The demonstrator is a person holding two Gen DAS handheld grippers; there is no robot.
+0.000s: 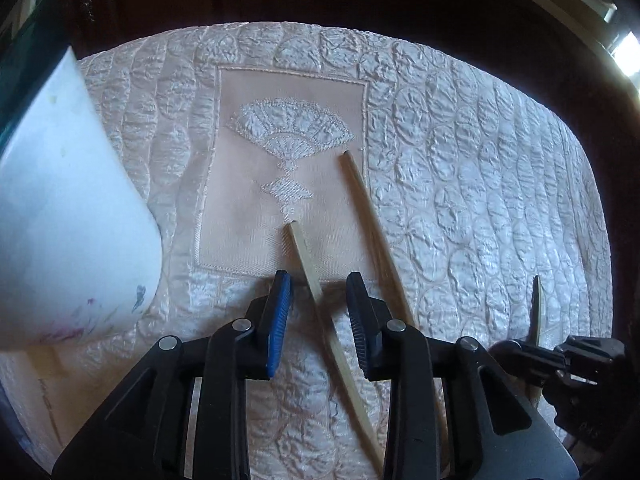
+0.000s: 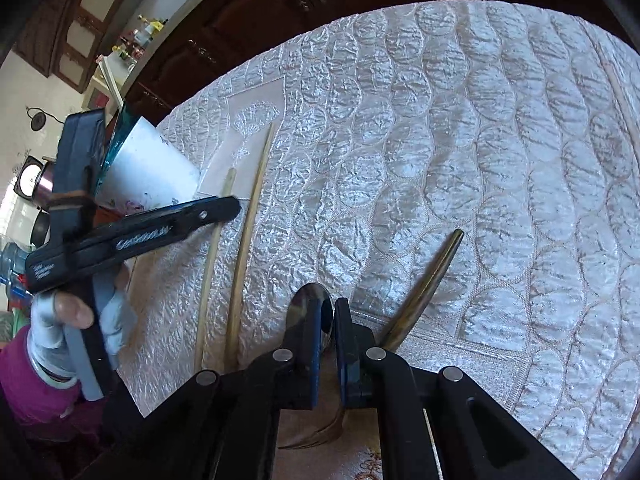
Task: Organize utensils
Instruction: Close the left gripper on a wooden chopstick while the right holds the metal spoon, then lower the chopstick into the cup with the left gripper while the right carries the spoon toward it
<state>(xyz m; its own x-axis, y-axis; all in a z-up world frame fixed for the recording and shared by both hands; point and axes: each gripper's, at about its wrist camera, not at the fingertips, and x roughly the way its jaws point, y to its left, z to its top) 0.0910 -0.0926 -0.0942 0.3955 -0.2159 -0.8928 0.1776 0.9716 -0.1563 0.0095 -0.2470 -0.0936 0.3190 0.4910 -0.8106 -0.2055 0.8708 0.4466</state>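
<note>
Two wooden chopsticks lie on the quilted white tablecloth. In the left wrist view, one chopstick (image 1: 320,304) runs between the fingers of my open left gripper (image 1: 319,292); the other chopstick (image 1: 370,216) lies just right of it. A white cup (image 1: 72,216) stands at the left. My right gripper (image 2: 328,320) is shut on a metal spoon (image 2: 308,300), holding it above the cloth; it also shows in the left wrist view (image 1: 536,320). A brass-coloured utensil handle (image 2: 424,284) lies right of the right gripper. The left gripper (image 2: 224,208) shows over the chopsticks (image 2: 244,240).
The tablecloth (image 1: 480,160) covers the table up to dark wooden cabinets (image 2: 240,12) behind. A third thin stick (image 2: 624,92) lies at the far right edge of the cloth. A fork's tines (image 2: 320,436) show under the right gripper.
</note>
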